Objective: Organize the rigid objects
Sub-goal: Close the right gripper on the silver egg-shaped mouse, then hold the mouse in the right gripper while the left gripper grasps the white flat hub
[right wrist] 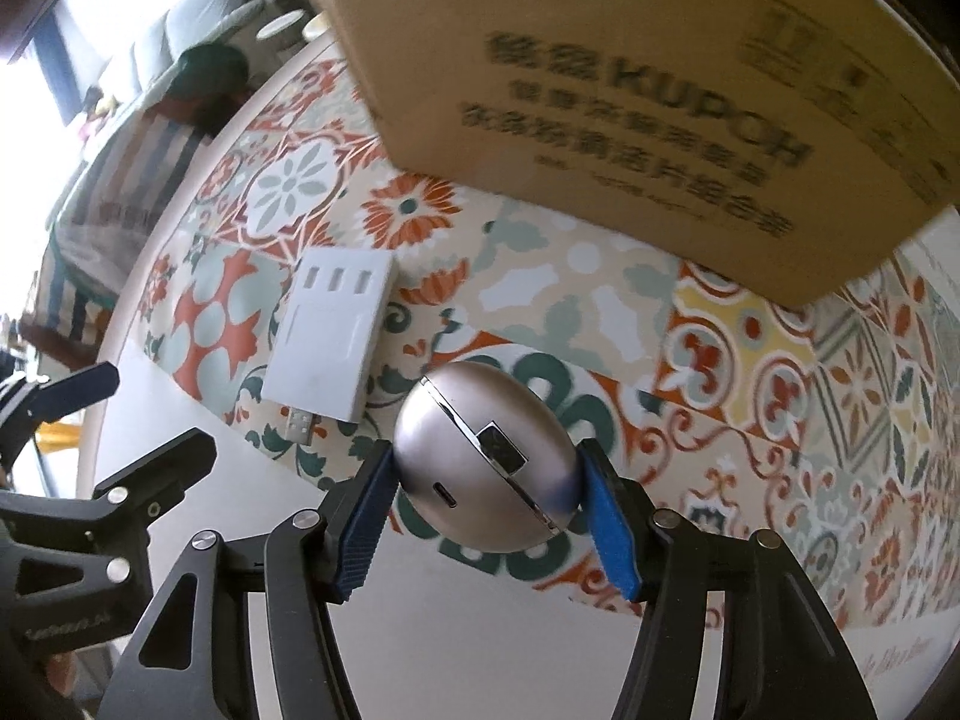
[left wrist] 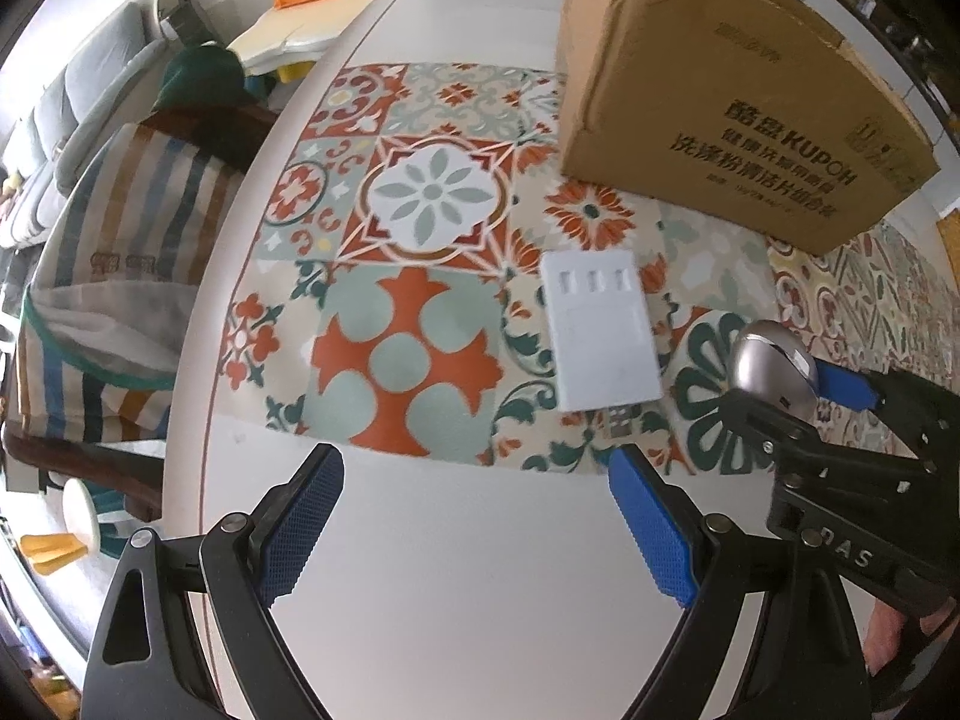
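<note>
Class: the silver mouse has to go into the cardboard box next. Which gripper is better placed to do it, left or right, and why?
Right. The right gripper is already shut on the mouse, with the box just ahead. The left gripper is open over bare table.

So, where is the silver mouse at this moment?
The mouse is clamped in the right gripper, above the patterned mat, just right of the white hub.
</note>
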`<state>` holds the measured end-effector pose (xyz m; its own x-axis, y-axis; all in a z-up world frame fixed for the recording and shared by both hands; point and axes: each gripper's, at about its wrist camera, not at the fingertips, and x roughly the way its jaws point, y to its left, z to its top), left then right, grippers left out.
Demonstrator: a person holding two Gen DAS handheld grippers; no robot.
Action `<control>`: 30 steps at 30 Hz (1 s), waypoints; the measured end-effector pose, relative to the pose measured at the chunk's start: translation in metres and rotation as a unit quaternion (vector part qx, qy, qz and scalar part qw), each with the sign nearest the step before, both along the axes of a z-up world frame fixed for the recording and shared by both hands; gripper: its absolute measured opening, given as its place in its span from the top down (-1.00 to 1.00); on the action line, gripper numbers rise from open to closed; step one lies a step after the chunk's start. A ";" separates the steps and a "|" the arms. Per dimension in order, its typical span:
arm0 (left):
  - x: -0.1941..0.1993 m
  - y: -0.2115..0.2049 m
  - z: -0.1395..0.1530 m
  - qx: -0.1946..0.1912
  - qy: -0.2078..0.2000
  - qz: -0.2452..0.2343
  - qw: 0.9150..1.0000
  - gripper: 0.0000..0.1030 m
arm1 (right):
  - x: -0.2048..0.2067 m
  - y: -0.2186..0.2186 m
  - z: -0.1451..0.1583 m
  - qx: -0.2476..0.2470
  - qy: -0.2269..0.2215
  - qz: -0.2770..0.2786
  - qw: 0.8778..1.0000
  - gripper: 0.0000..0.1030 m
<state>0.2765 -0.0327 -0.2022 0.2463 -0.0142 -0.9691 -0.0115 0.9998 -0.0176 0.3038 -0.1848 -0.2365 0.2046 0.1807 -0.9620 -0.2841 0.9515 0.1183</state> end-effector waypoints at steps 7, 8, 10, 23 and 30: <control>0.018 -0.025 0.000 -0.010 -0.007 -0.025 1.000 -0.76 | -0.001 -0.035 0.013 0.012 -0.013 -0.056 0.998 -0.17; 0.021 -0.029 -0.001 -0.010 -0.008 -0.028 1.000 -0.76 | -0.002 -0.040 0.014 0.011 -0.013 -0.061 0.998 -0.17; 0.026 -0.035 -0.005 -0.011 -0.006 -0.032 0.999 -0.76 | -0.002 -0.047 0.014 0.011 -0.012 -0.071 0.997 -0.17; 0.056 -0.059 -0.032 0.002 0.022 -0.040 0.999 -0.38 | 0.001 -0.068 0.012 0.018 -0.007 -0.091 0.996 -0.17; 0.070 -0.062 -0.043 -0.005 0.035 -0.032 0.999 0.04 | 0.007 -0.062 0.010 0.020 -0.007 -0.090 0.996 -0.17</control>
